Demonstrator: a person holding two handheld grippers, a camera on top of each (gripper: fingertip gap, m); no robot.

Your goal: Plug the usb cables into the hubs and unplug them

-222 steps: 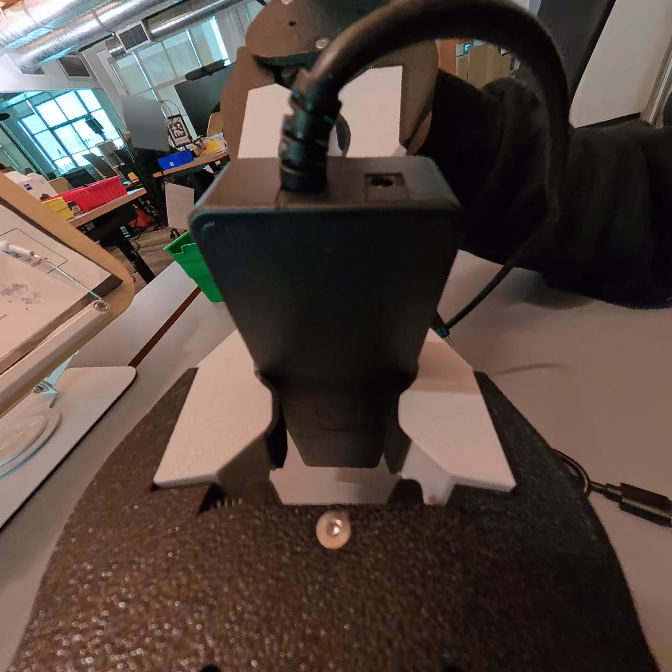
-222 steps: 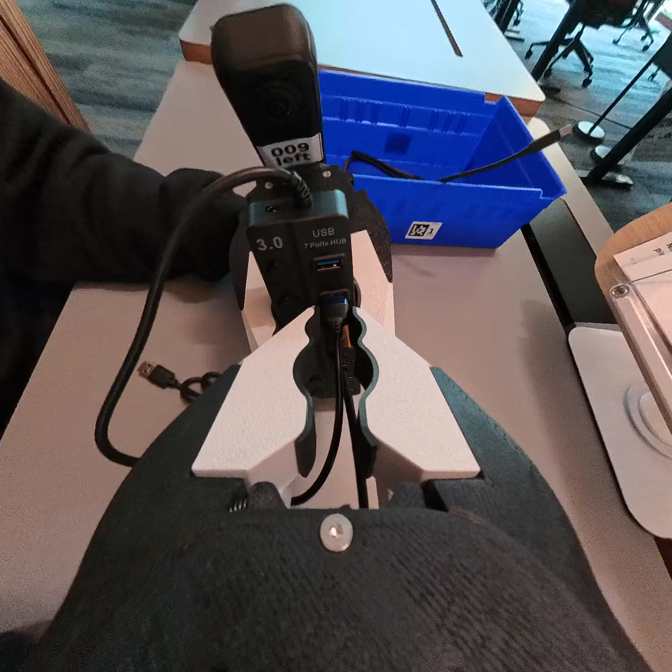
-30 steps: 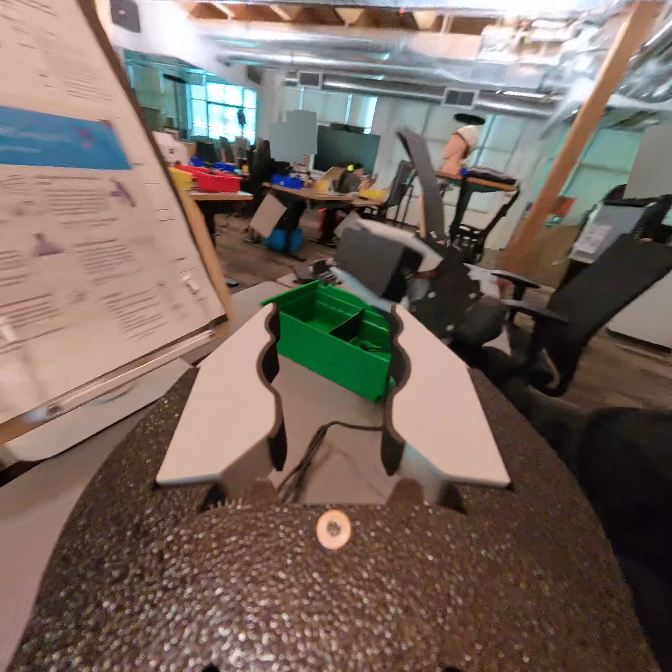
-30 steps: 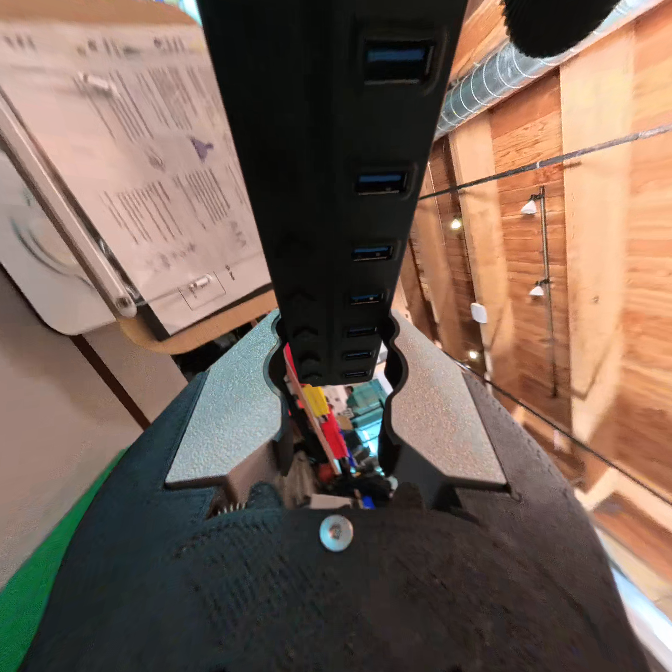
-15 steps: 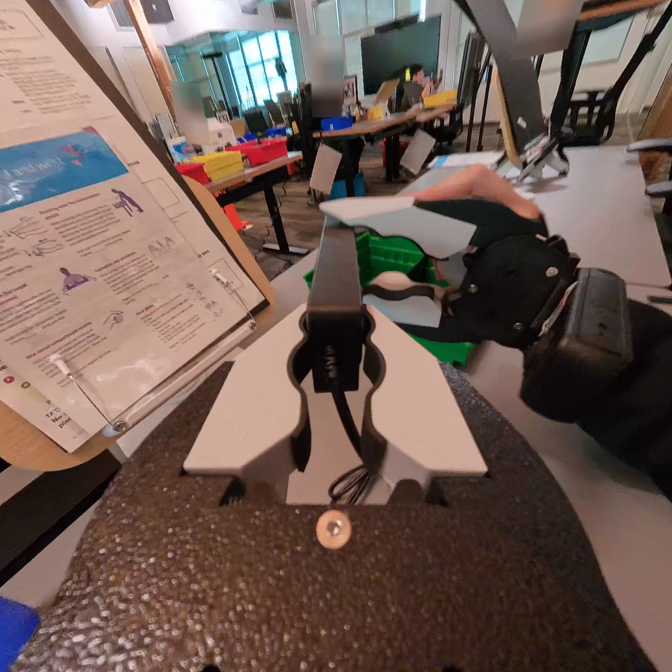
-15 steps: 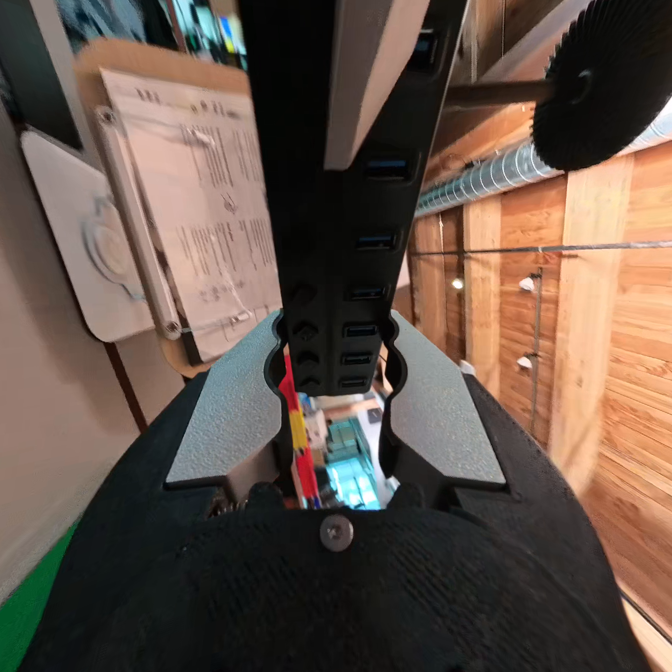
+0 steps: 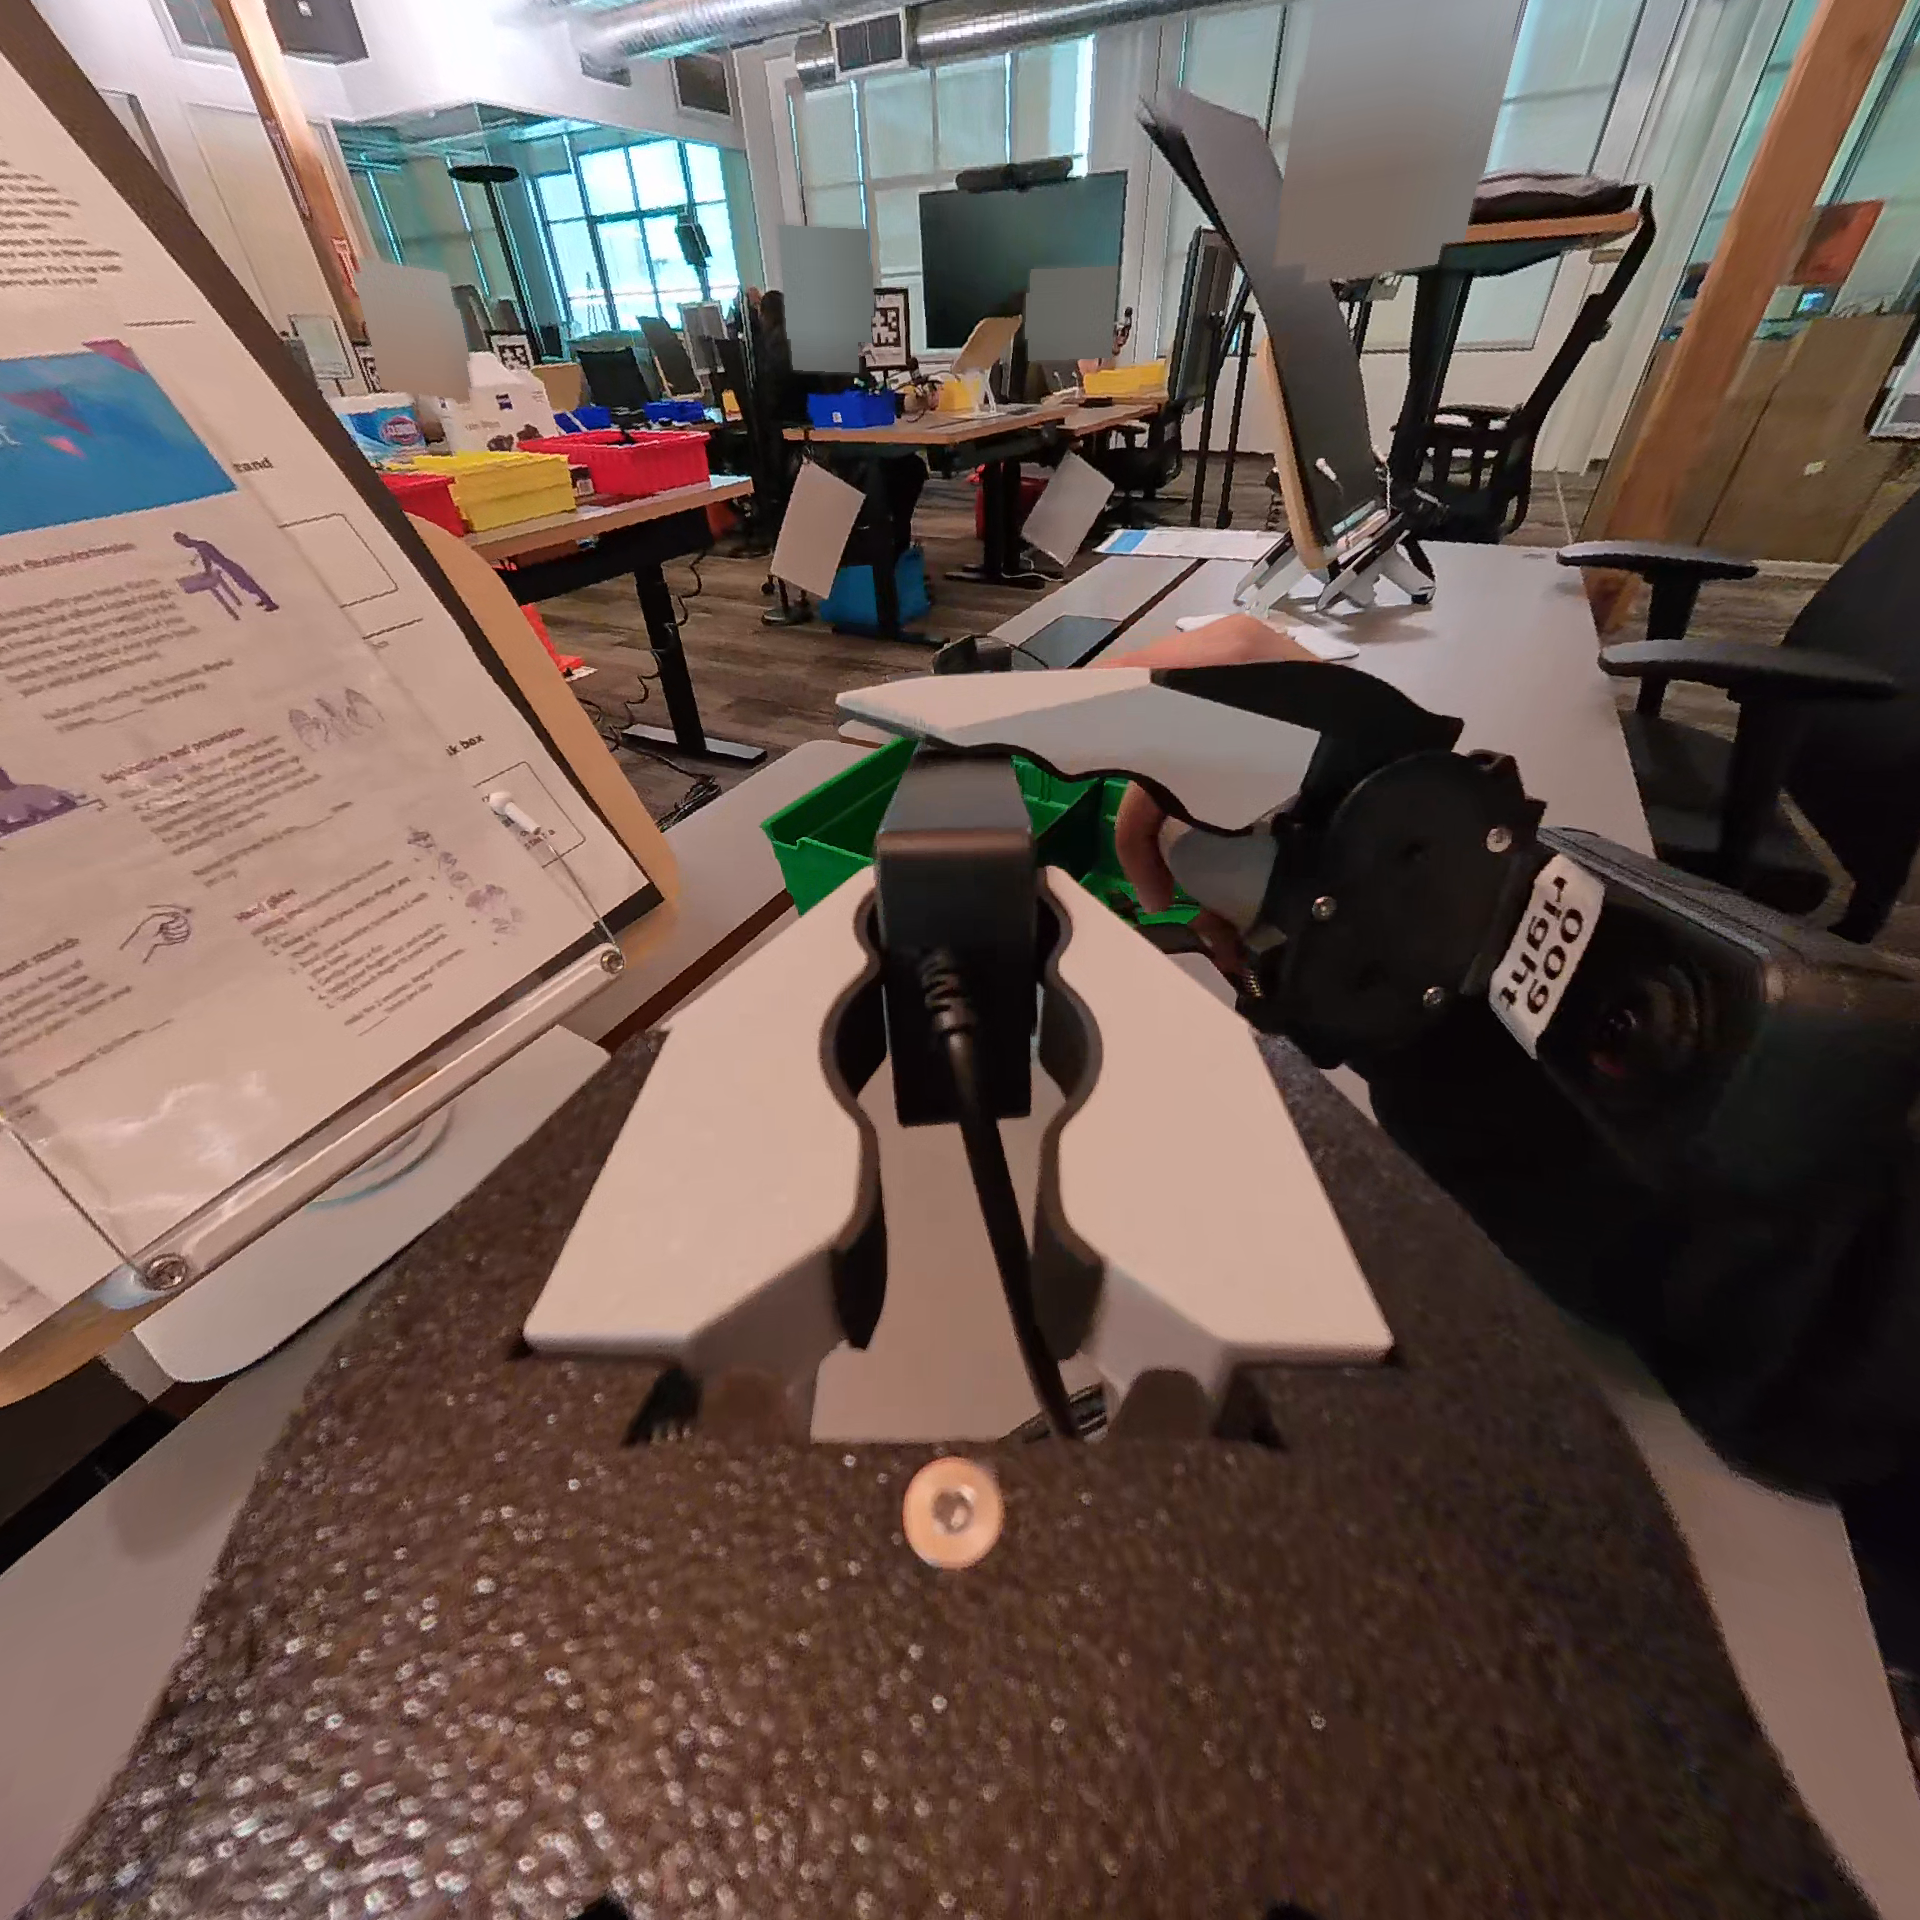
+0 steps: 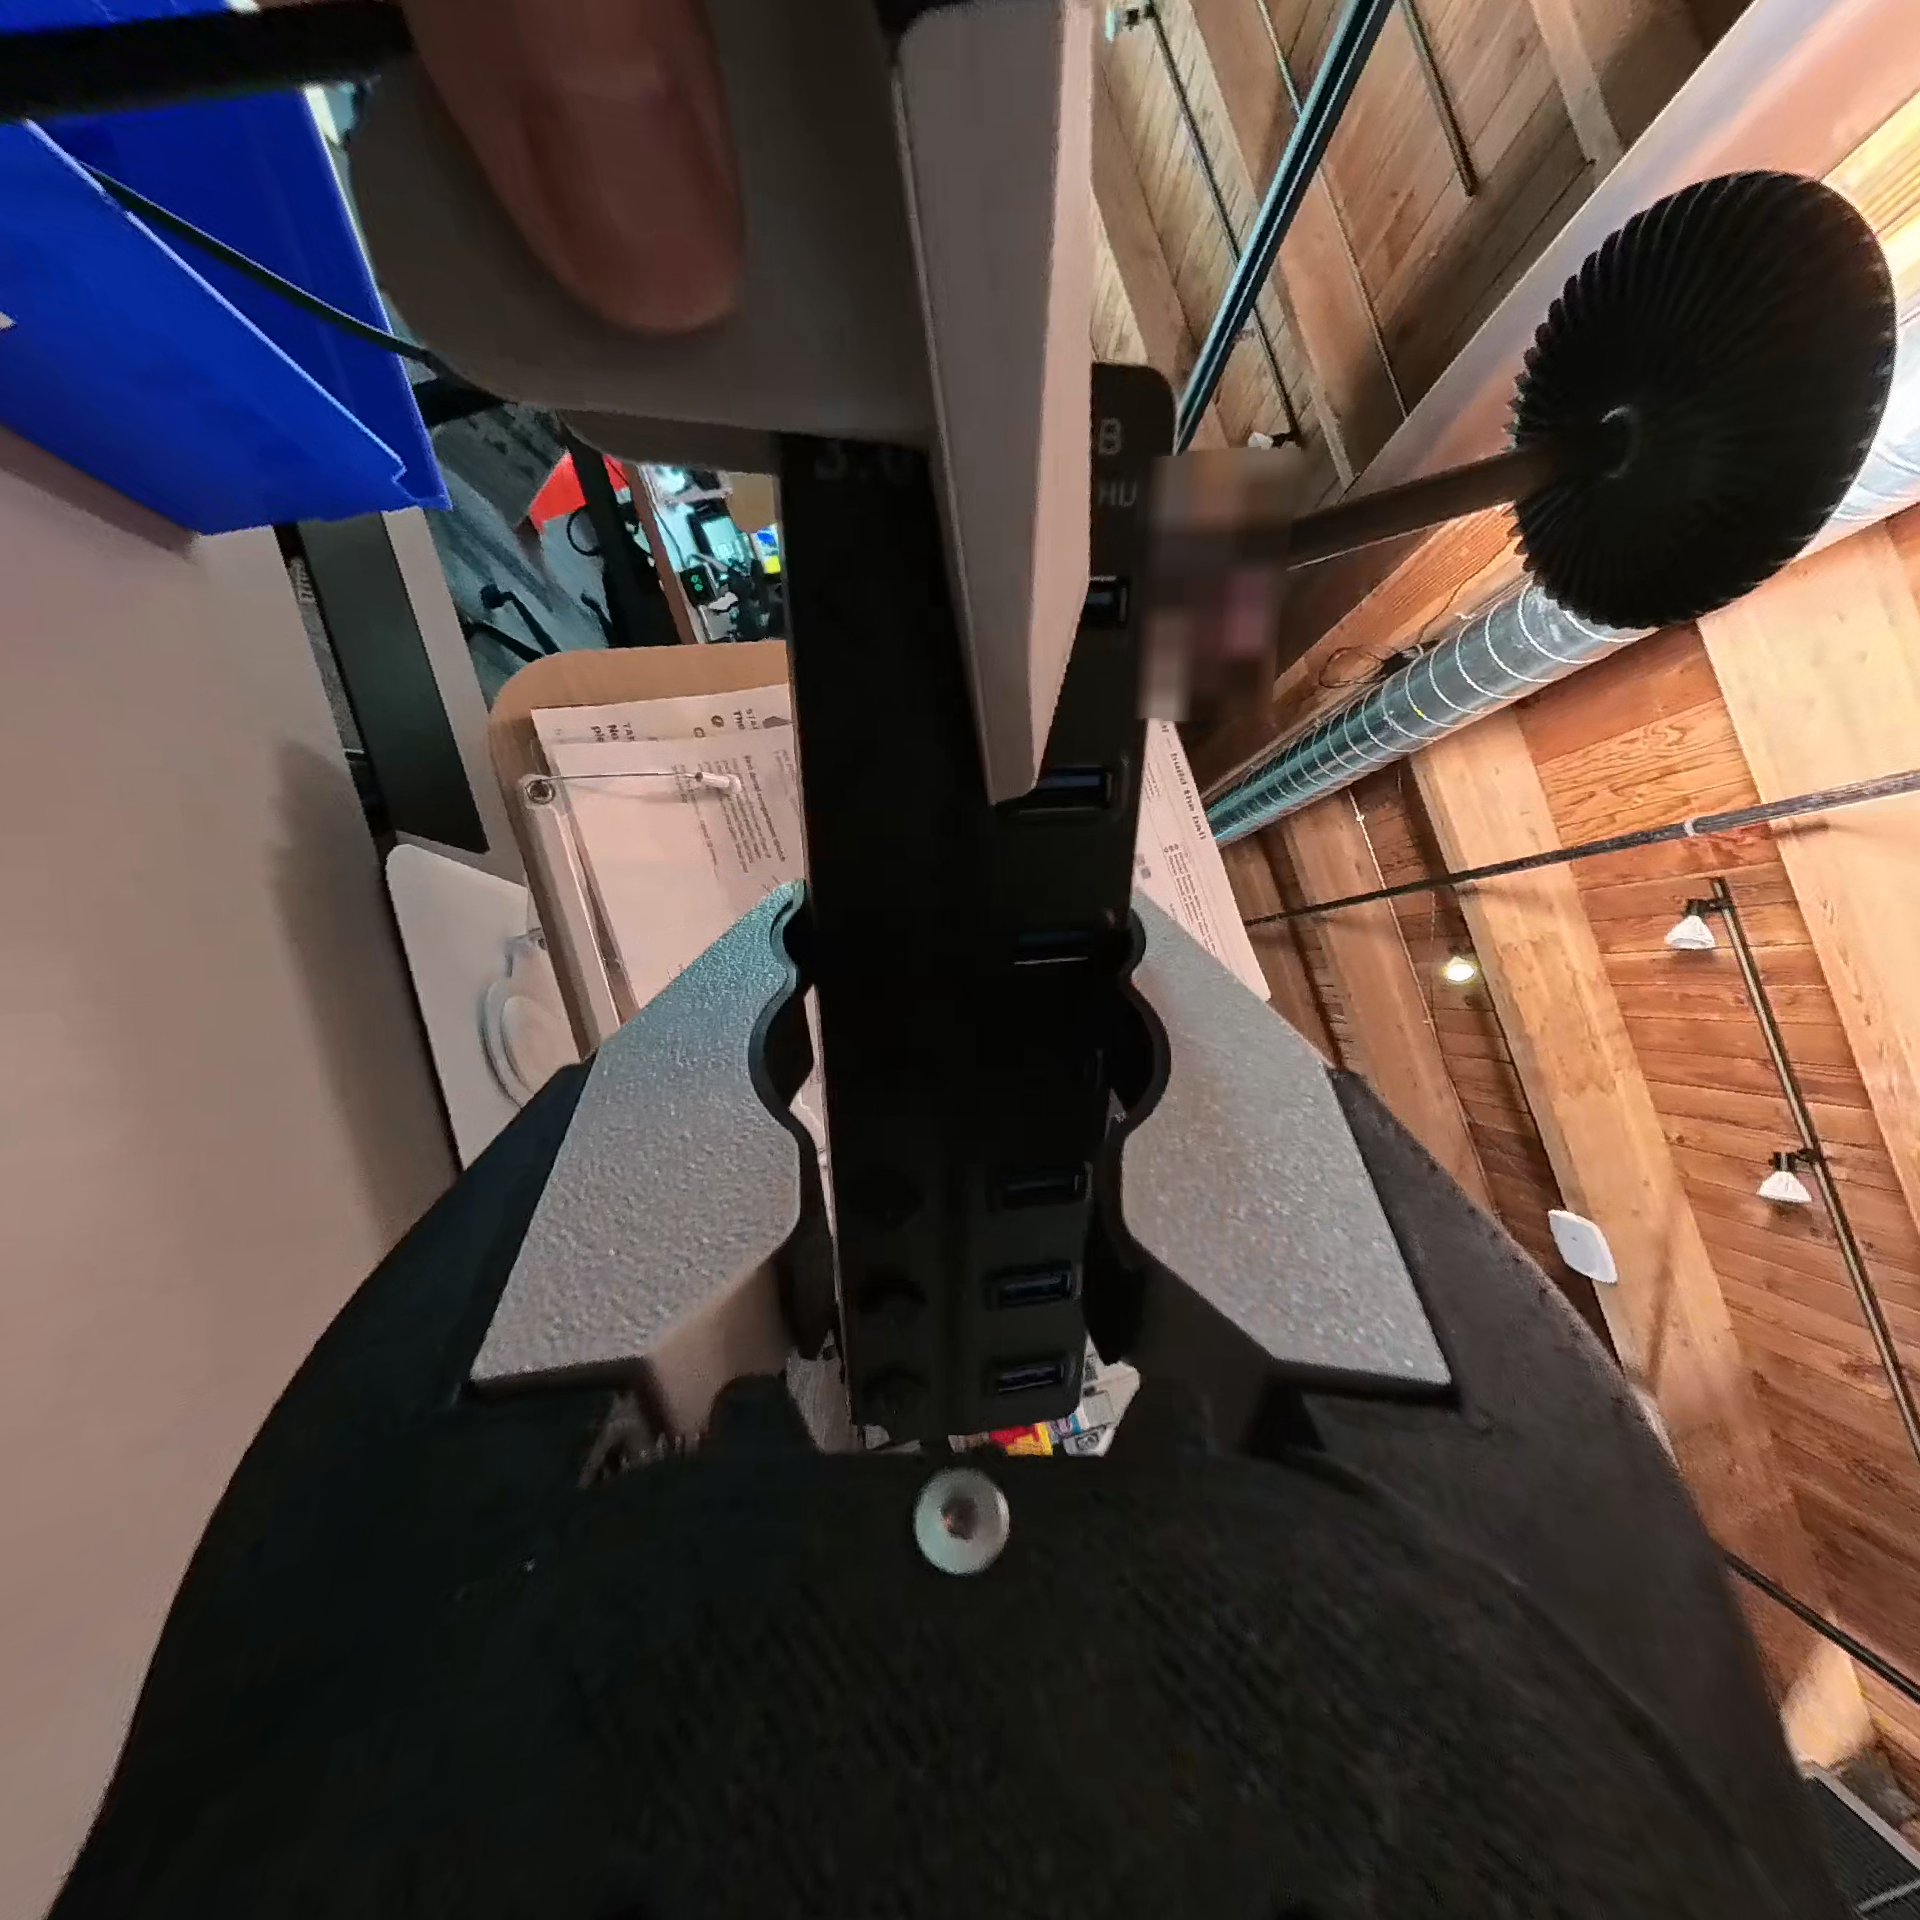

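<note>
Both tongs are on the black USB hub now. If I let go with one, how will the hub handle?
The USB hub looks like a long rigid bar, so it should stay straight. Held by the right tongs near one end, it may pivot. Its trailing cable looks flexible and could tug it sideways from the left tongs.

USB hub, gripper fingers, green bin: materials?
USB hub: looks like matte black moulded plastic, with crisp port cut-outs and no shine. Right gripper fingers: grey, pebbled grainy surface, possibly printed or coated plastic; can't tell. Green bin: glossy rigid plastic, judging by thin moulded walls.
</note>
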